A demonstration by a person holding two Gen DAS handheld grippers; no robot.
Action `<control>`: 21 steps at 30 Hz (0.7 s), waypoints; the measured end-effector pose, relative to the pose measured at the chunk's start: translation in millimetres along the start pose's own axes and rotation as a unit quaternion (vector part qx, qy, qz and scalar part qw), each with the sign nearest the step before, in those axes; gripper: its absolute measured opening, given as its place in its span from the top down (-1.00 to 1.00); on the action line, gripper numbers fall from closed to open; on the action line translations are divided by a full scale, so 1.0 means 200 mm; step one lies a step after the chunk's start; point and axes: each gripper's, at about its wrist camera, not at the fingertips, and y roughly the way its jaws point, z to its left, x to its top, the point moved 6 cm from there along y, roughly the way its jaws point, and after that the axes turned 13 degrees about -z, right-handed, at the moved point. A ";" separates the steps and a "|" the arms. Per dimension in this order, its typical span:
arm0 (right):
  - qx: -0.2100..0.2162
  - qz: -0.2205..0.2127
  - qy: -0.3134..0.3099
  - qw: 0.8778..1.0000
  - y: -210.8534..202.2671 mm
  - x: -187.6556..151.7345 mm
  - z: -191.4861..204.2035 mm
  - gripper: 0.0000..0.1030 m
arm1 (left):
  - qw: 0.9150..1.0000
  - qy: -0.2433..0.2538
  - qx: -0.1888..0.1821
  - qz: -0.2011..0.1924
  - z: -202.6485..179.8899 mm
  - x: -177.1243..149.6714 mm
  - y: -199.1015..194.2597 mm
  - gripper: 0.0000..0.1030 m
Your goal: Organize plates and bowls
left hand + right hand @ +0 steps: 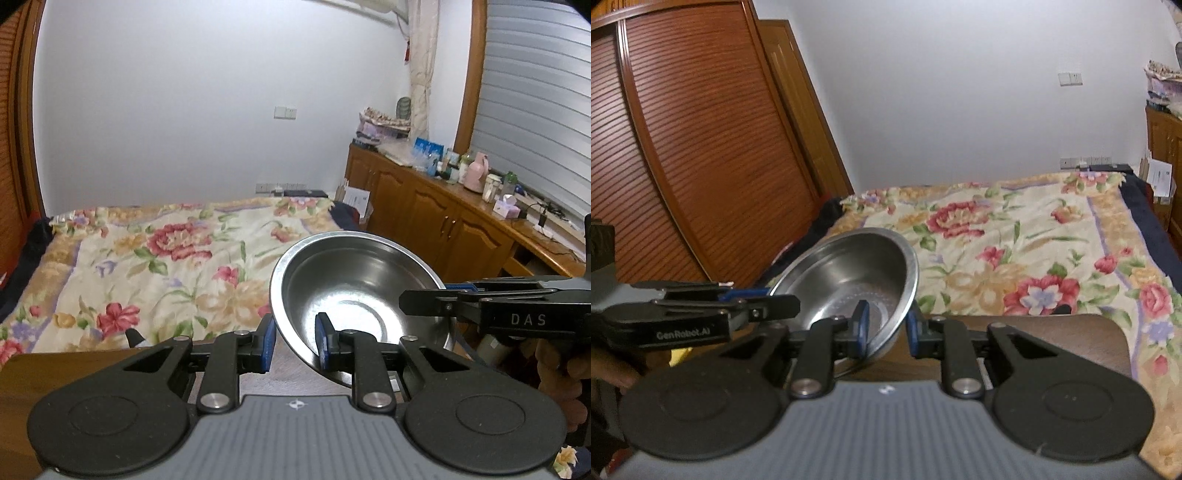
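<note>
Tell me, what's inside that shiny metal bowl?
The steel bowl looks empty: only bare, reflective metal shows. Gripper pads on its rim, left gripper and right gripper, hide small patches.

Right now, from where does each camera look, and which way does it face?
Left wrist: sits on the left gripper, faces the bed and cabinet; its jaws pinch the steel bowl; right gripper enters from the right.
Right wrist: sits on the right gripper, faces the bed and wardrobe; its jaws pinch the bowl; left gripper enters from the left.
Shared: bowl, bed, both grippers.
</note>
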 end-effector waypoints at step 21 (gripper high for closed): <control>-0.013 -0.041 -0.042 0.998 -0.31 0.09 0.23 0.56 | 0.998 0.024 -0.027 -0.050 -0.08 0.10 -0.43 0.51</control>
